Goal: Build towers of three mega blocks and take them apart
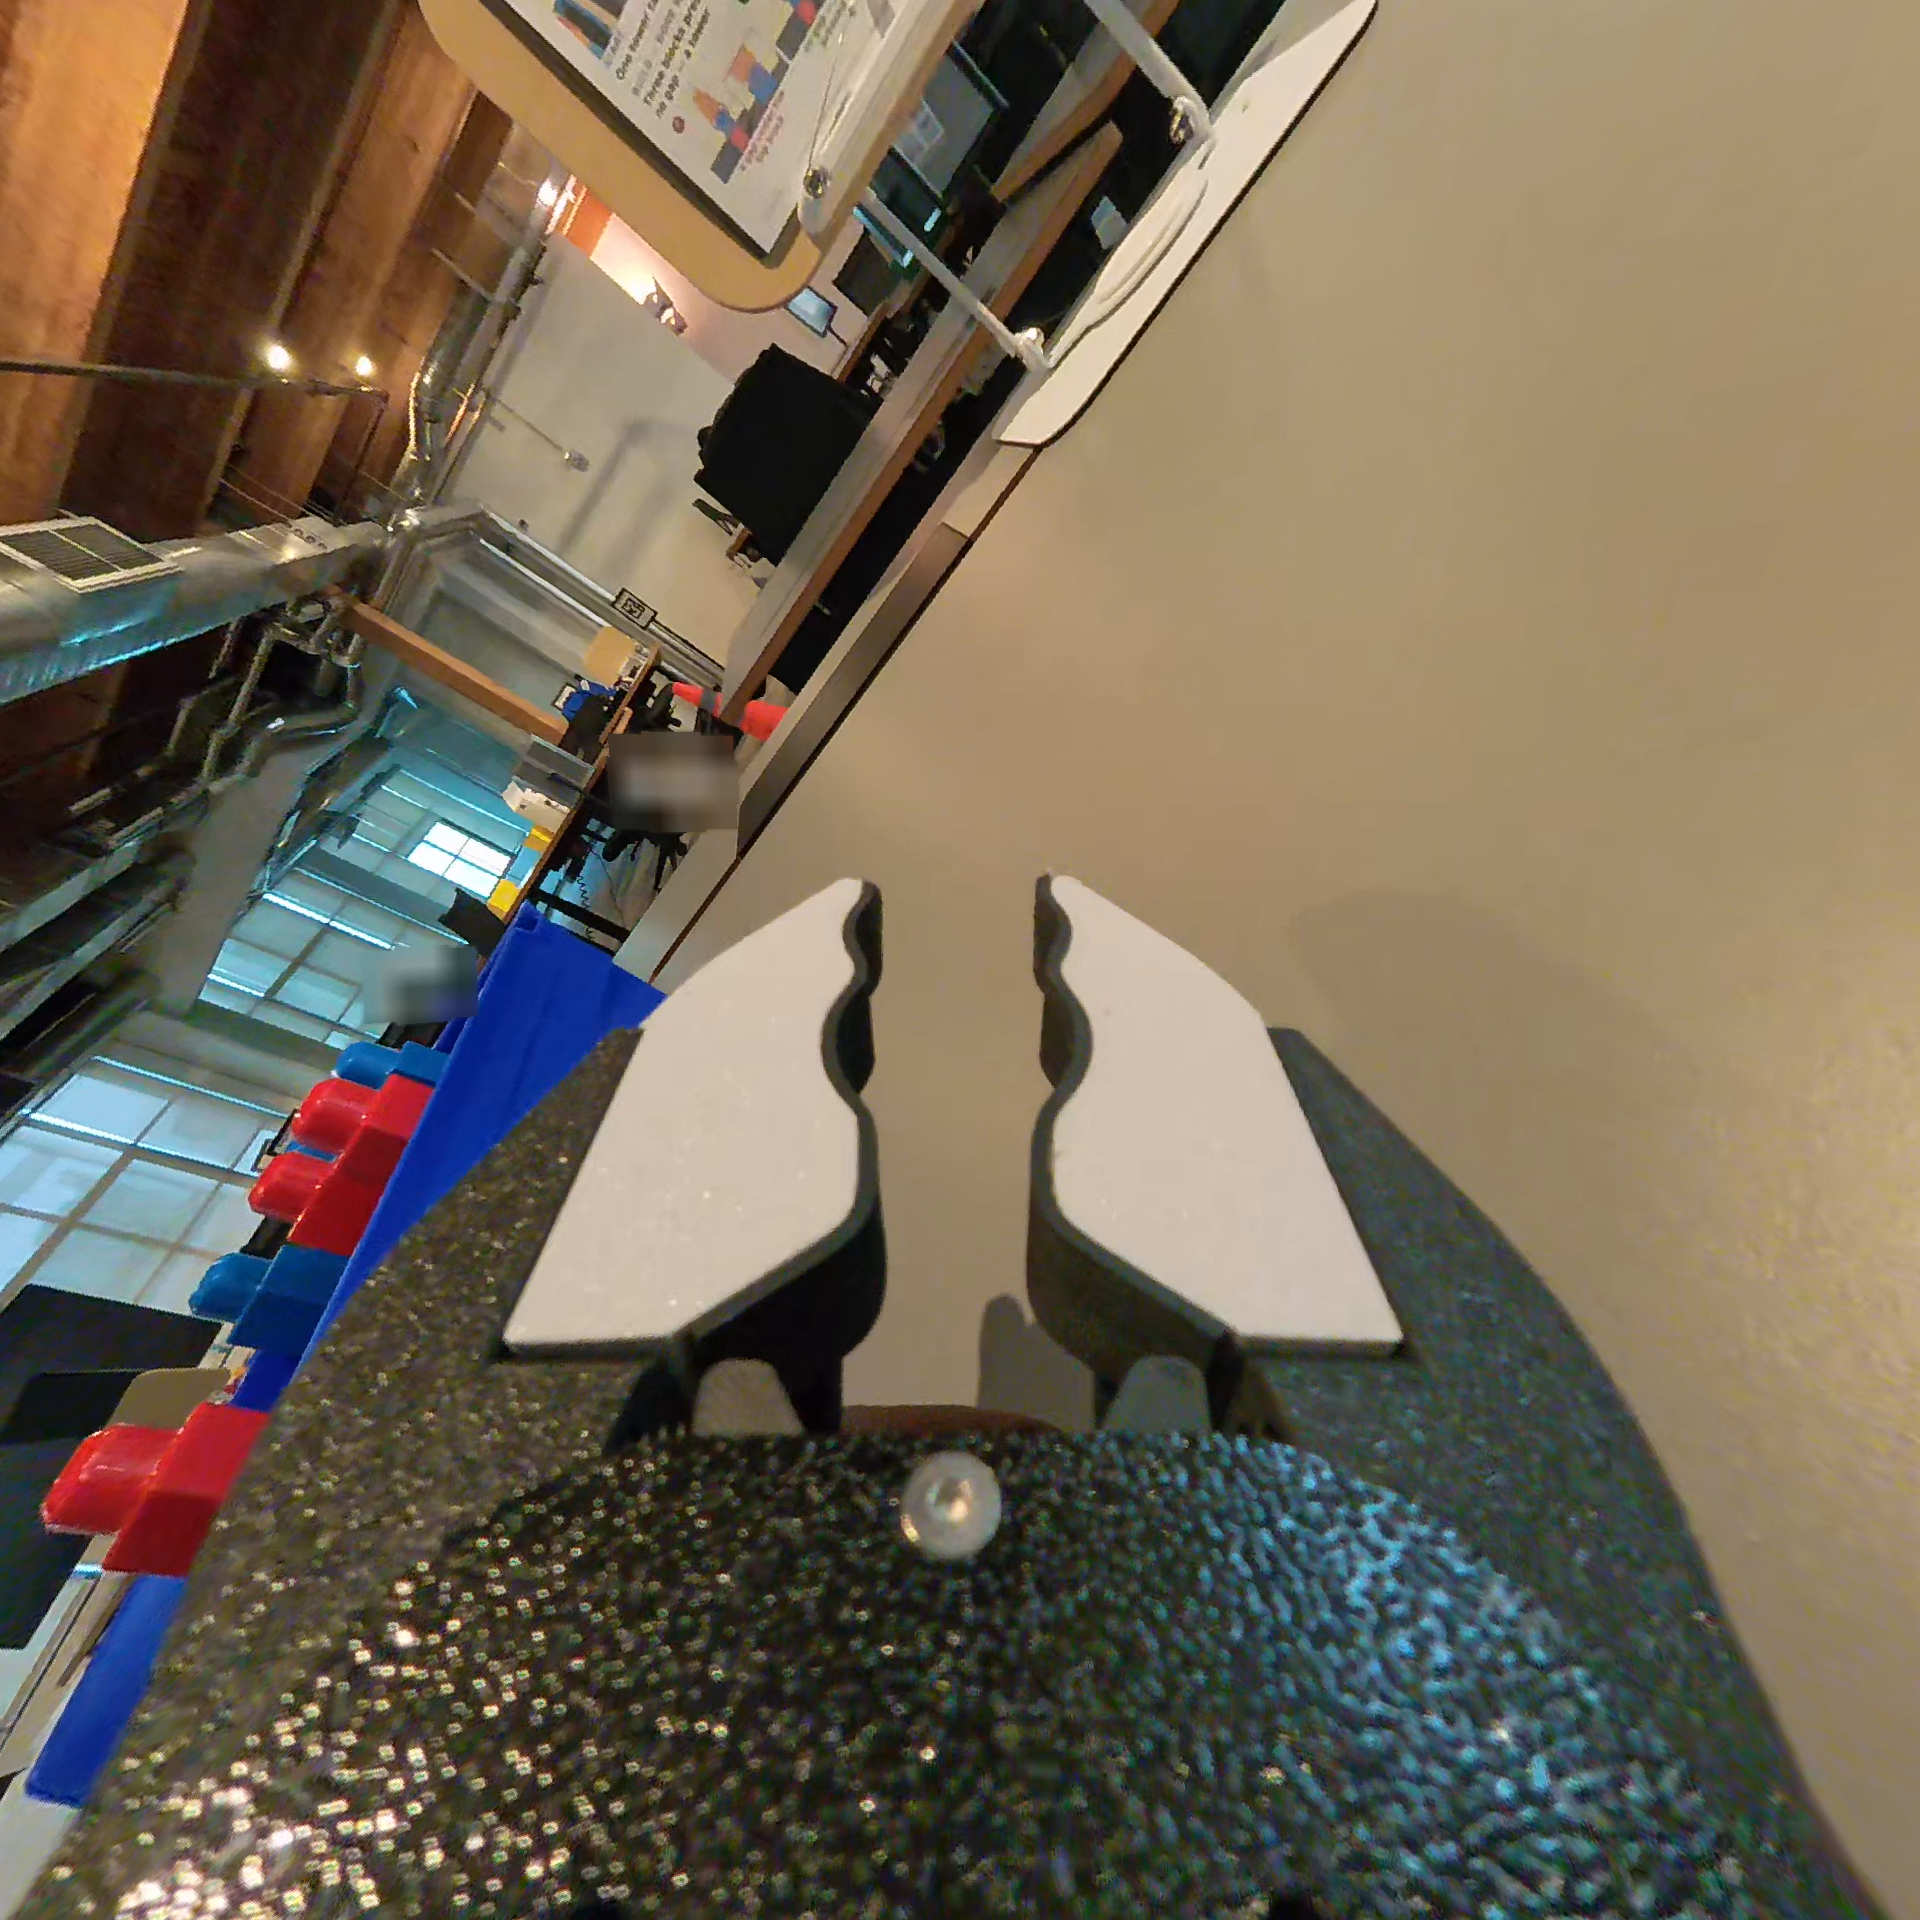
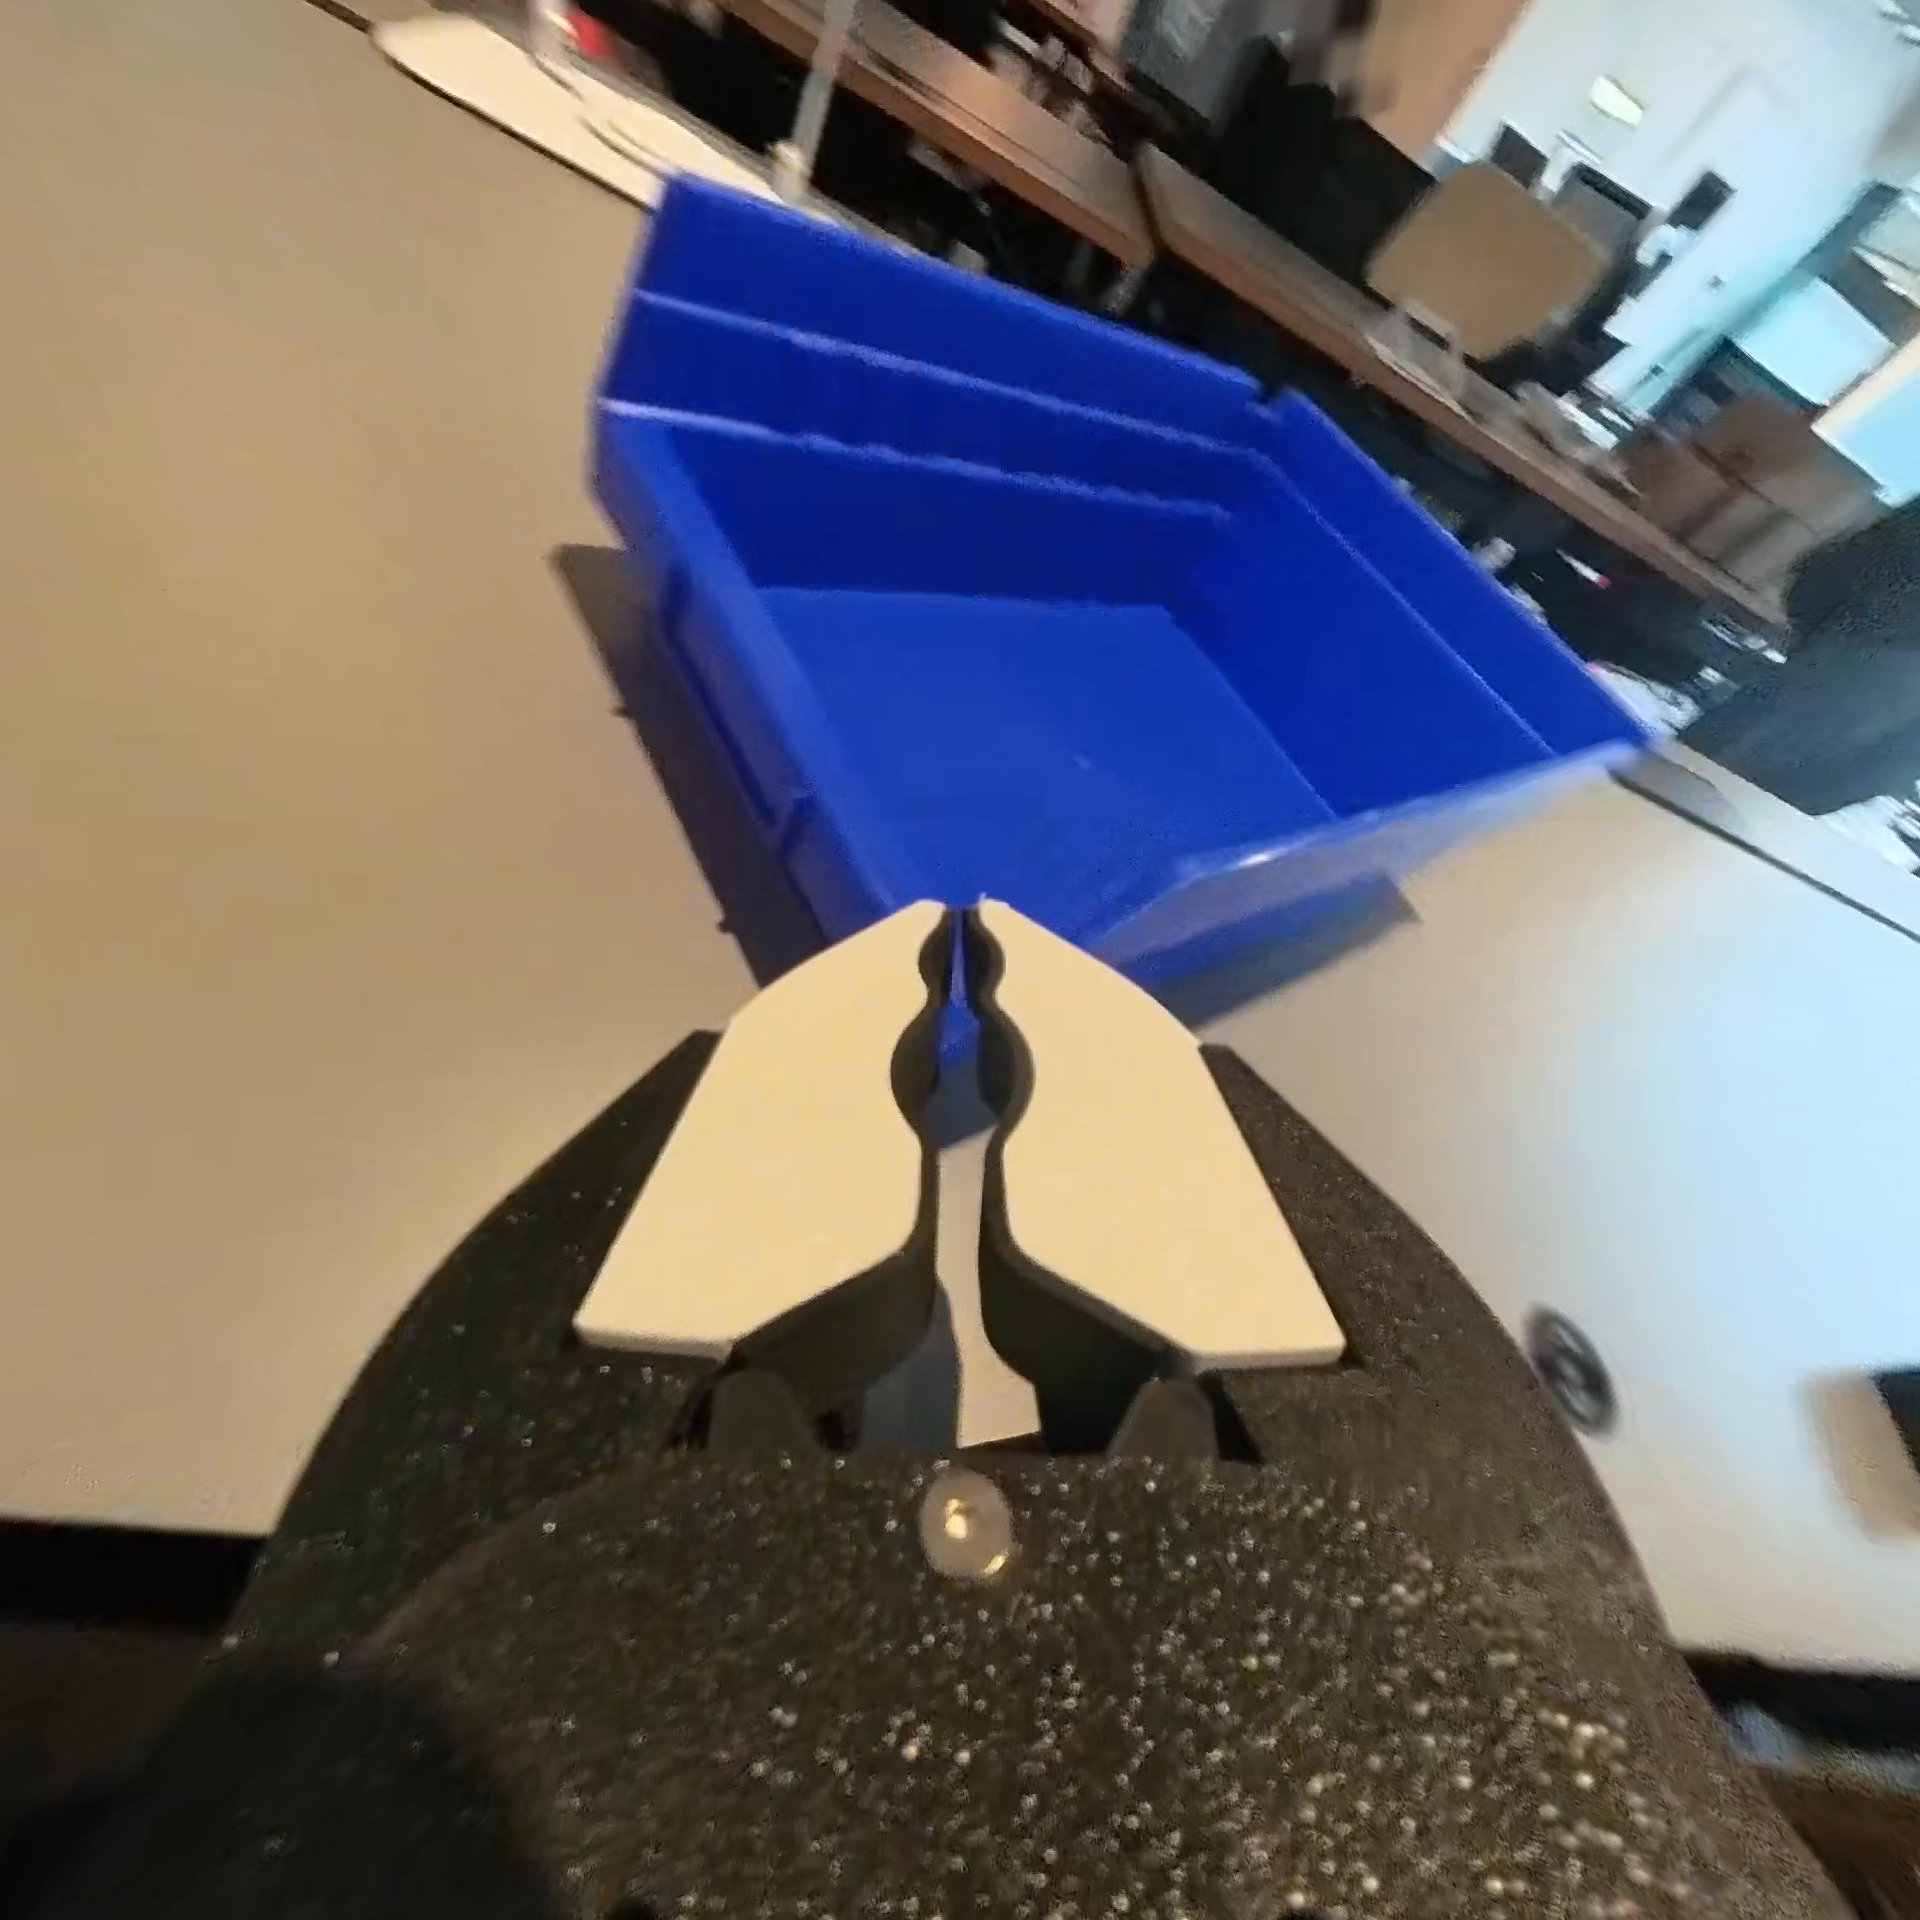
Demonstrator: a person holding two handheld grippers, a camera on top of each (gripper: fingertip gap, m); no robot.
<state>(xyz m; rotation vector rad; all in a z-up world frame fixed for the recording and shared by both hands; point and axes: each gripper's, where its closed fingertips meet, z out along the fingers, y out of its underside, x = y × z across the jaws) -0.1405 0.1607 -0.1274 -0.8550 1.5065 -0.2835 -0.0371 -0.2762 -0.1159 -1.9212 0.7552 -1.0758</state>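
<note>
My left gripper (image 1: 956,894) is open with nothing between its fingers, above the bare beige table (image 1: 1455,623). To its left stands a blue bin (image 1: 520,1039), and red mega blocks (image 1: 353,1132) and blue mega blocks (image 1: 270,1288) show beside its wall. In the right wrist view my right gripper (image 2: 961,909) is shut, its tips almost touching, over the near corner of a blue bin (image 2: 1351,561). The compartments I can see in this bin are bare. The bin's blue shows through the slit between the pads. This view is blurred by motion.
A white stand base (image 1: 1174,239) and a board with a printed sheet (image 1: 707,114) stand at the table's far edge. A round black fitting (image 2: 1569,1371) sits in the table at the right. The table's near edge (image 2: 104,1538) is low on the left. Across from one pair of fingers to the other is roughly 45 cm.
</note>
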